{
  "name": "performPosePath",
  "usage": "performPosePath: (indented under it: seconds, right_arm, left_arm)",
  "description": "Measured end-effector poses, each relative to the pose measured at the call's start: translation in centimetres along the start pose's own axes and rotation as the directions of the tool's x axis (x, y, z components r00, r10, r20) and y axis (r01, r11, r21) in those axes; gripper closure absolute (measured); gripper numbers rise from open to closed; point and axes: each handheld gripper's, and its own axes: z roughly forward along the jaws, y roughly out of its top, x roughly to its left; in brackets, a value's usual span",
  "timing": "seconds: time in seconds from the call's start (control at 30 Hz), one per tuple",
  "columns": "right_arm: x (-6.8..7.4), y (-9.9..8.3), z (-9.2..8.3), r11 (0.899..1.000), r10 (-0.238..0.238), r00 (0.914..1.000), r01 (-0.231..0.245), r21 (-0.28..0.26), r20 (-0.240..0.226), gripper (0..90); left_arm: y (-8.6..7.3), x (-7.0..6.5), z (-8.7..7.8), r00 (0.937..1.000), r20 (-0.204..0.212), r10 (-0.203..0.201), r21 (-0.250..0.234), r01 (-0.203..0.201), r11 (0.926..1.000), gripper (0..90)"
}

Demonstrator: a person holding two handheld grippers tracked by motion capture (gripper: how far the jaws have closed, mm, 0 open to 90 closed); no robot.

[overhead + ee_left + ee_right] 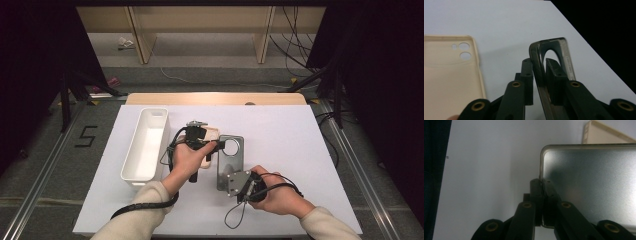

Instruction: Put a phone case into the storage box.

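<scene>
Both hand-held grippers (pixel 227 150) (pixel 235 186) on grey case (pixel 229 162)

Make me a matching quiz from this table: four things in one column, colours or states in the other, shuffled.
Things:
1. tray
2. phone case
3. grey case
4. right gripper

Descriptions:
A. cream, lying flat on the table
B. shut on the grey case's edge
C. white, long, empty
D. see-through, with a round hole near its far end

Pairs: 1-C, 2-A, 3-D, 4-B
</scene>
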Motion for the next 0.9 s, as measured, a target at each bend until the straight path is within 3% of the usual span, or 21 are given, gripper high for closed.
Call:
performPosePath:
  seconds: [0.23, 0.27, 0.3, 0.37, 0.4, 0.43, 0.5, 0.53, 0.57, 0.67, 0.7, 0.77, 0.8, 0.83, 0.87, 0.9]
  right_arm:
    - [-0.2, -0.3, 0.4, 1.000, 0.017, 0.9999, -0.017, 0.017, -0.003, 88.1]
    - [-0.3, -0.3, 0.5, 1.000, 0.019, 0.9998, -0.019, 0.016, 0.005, 87.0]
    - [-0.4, -0.5, 0.5, 0.999, 0.033, 0.9991, -0.034, 0.015, 0.025, 80.1]
    - [-0.4, -0.6, 0.5, 0.999, 0.035, 0.9989, -0.035, 0.013, 0.030, 78.6]
    - [-0.6, -0.8, 0.5, 0.998, 0.066, 0.9964, -0.066, 0.002, 0.053, 68.8]
    - [-0.6, -0.8, 0.5, 0.998, 0.066, 0.9964, -0.066, 0.002, 0.053, 68.8]
    - [-0.9, -1.2, 0.2, 0.992, 0.121, 0.9871, -0.118, -0.035, 0.105, 57.8]
    - [-0.9, -1.2, 0.2, 0.992, 0.121, 0.9871, -0.118, -0.035, 0.105, 57.8]
    - [-1.0, -1.3, 0.2, 0.991, 0.132, 0.9849, -0.128, -0.045, 0.112, 54.3]
    - [-1.4, -1.7, -0.1, 0.979, 0.196, 0.9736, -0.187, -0.079, 0.117, 42.2]
    - [-1.6, -2.0, -0.3, 0.970, 0.231, 0.9661, -0.220, -0.102, 0.116, 35.4]
    - [-1.8, -2.3, -0.5, 0.953, 0.285, 0.9517, -0.268, -0.138, 0.115, 30.6]
    - [-1.9, -2.5, -0.7, 0.946, 0.304, 0.9457, -0.286, -0.152, 0.114, 28.2]
    - [-2.0, -2.7, -0.9, 0.935, 0.336, 0.9352, -0.316, -0.163, 0.112, 25.0]
    - [-2.0, -2.7, -0.9, 0.935, 0.336, 0.9352, -0.316, -0.163, 0.112, 25.0]
    - [-2.2, -3.1, -1.2, 0.916, 0.375, 0.9198, -0.348, -0.200, 0.116, 20.7]
  left_arm:
    - [0.3, -1.0, -0.3, 0.9989, 0.045, 0.017, -0.035, -0.015, 0.9993, 81.0]
    - [0.3, -1.2, -0.4, 0.9971, 0.021, 0.074, -0.041, -0.073, 0.9965, 81.4]
    - [0.3, -1.3, -0.5, 0.9922, -0.002, 0.125, -0.060, -0.125, 0.9904, 81.4]
    - [0.2, -1.3, -0.6, 0.9914, 0.003, 0.131, -0.079, -0.130, 0.9883, 81.4]
    - [0.2, -1.1, -0.7, 0.9871, 0.003, 0.160, -0.106, -0.159, 0.9815, 81.4]
    - [0.2, -1.1, -0.7, 0.9871, 0.003, 0.160, -0.106, -0.159, 0.9815, 81.4]
    - [0.2, -0.8, -1.1, 0.9803, 0.002, 0.198, -0.136, -0.195, 0.9713, 81.3]
    - [0.2, -0.8, -1.1, 0.9803, 0.002, 0.198, -0.136, -0.195, 0.9713, 81.3]
    - [0.2, -0.6, -1.3, 0.9769, -0.007, 0.214, -0.147, -0.212, 0.9660, 81.3]
    - [0.2, -0.3, -1.7, 0.9663, -0.029, 0.256, -0.174, -0.257, 0.9507, 81.3]
    - [0.1, -0.1, -2.1, 0.9591, -0.045, 0.280, -0.192, -0.283, 0.9396, 81.4]
    - [0.1, 0.1, -2.5, 0.9534, -0.056, 0.296, -0.214, -0.301, 0.9292, 81.4]
    - [0.1, 0.1, -2.5, 0.9534, -0.056, 0.296, -0.214, -0.301, 0.9292, 81.4]
    - [0.1, 0.2, -2.6, 0.9503, -0.060, 0.305, -0.225, -0.311, 0.9234, 81.4]
    - [0.1, 0.2, -2.8, 0.9477, -0.065, 0.312, -0.235, -0.319, 0.9183, 81.4]
    - [0.0, 0.4, -3.2, 0.9458, -0.074, 0.316, -0.253, -0.325, 0.9114, 81.4]
